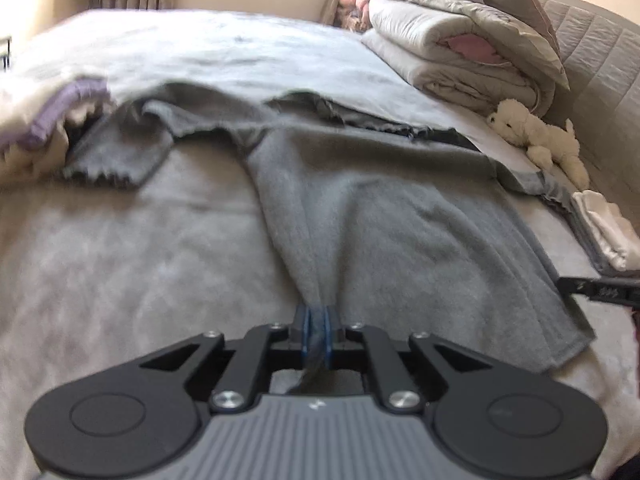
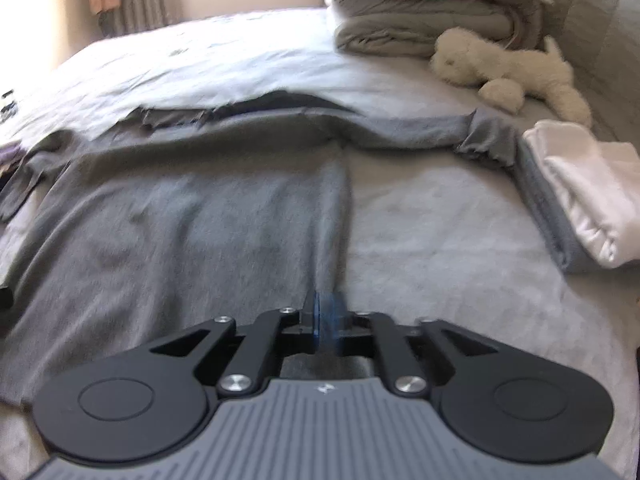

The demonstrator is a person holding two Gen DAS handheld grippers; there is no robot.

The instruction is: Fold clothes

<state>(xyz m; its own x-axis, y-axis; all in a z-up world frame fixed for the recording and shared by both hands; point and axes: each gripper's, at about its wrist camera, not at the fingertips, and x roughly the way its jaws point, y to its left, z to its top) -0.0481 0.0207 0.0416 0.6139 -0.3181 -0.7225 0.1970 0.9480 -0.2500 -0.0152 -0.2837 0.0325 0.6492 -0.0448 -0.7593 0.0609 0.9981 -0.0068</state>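
Note:
A grey long-sleeved top [image 1: 360,200] lies spread on the bed, its hem toward me and sleeves stretched out to both sides. My left gripper [image 1: 317,316] is shut on the near left corner of the hem, and cloth bunches between its blue pads. In the right wrist view the same grey top [image 2: 180,232] fills the left half. My right gripper [image 2: 328,312] is shut on the near right corner of the hem, a fold of fabric pinched between its pads. The tip of the right gripper [image 1: 600,290] shows at the right edge of the left wrist view.
A light grey bedcover [image 2: 440,240] lies under the top. Folded quilts [image 1: 460,40] are stacked at the far right by the headboard, with a white plush dog [image 2: 504,68] beside them. A folded white and grey pile [image 2: 580,200] sits on the right. A cream and purple blanket [image 1: 36,128] lies left.

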